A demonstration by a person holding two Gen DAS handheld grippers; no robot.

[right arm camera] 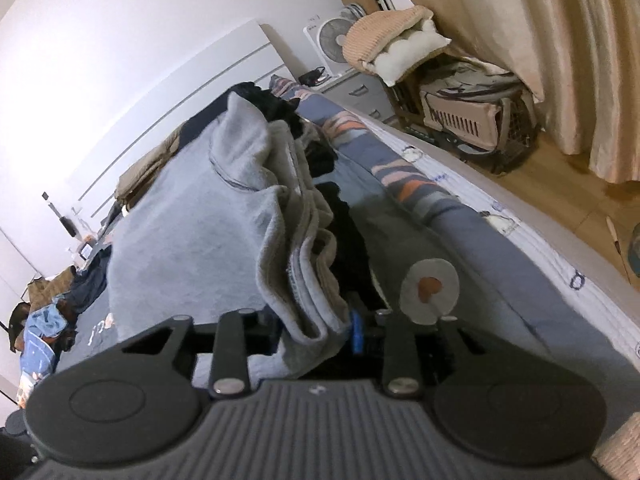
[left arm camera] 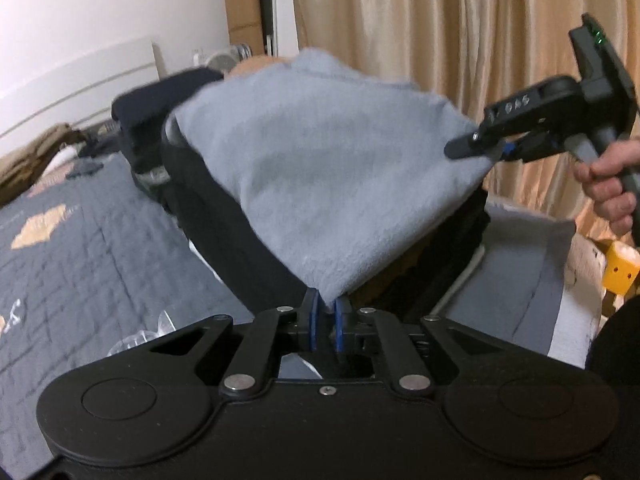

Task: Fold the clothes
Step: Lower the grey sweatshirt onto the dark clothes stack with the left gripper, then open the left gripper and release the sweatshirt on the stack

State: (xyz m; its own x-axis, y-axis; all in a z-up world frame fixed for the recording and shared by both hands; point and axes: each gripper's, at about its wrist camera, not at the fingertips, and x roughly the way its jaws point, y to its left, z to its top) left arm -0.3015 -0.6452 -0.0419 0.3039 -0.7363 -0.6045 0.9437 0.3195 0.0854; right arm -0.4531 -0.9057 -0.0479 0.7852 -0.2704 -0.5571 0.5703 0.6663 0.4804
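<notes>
Lying at the far left of the left wrist view, a grey quilted bedspread (left arm camera: 92,248) covers the bed, and dark clothes (left arm camera: 156,120) are heaped beyond it. At the centre, the light grey fleece garment (left arm camera: 320,168) is held up off the bed, spread between two held corners. One corner is pinched in the left gripper (left arm camera: 326,312), whose blue pads (left arm camera: 314,320) are drawn narrow with only the cloth between them. Further right, the opposite corner is clamped by the right gripper (left arm camera: 476,148), its fingers closed on the fabric, with the person's hand (left arm camera: 608,184) wrapped around the handle. Behind it, beige curtains (left arm camera: 460,32) are seen.

In the right wrist view, the same garment (right arm camera: 192,240) is seen draped away from the camera, and a bunched, several-layered edge (right arm camera: 316,312) is gripped by the right gripper (right arm camera: 320,332). To the right, the bed's edge (right arm camera: 500,240) and a pet carrier (right arm camera: 472,120) on the floor are visible.

The step in hand is judged to be the lifting and spreading of the garment before a fold is made. For the next move, both grips would need to be kept firm while the cloth is lowered flat onto a bare part of the bedspread, or one held corner is brought across to meet the other so that a clean fold line is formed.
</notes>
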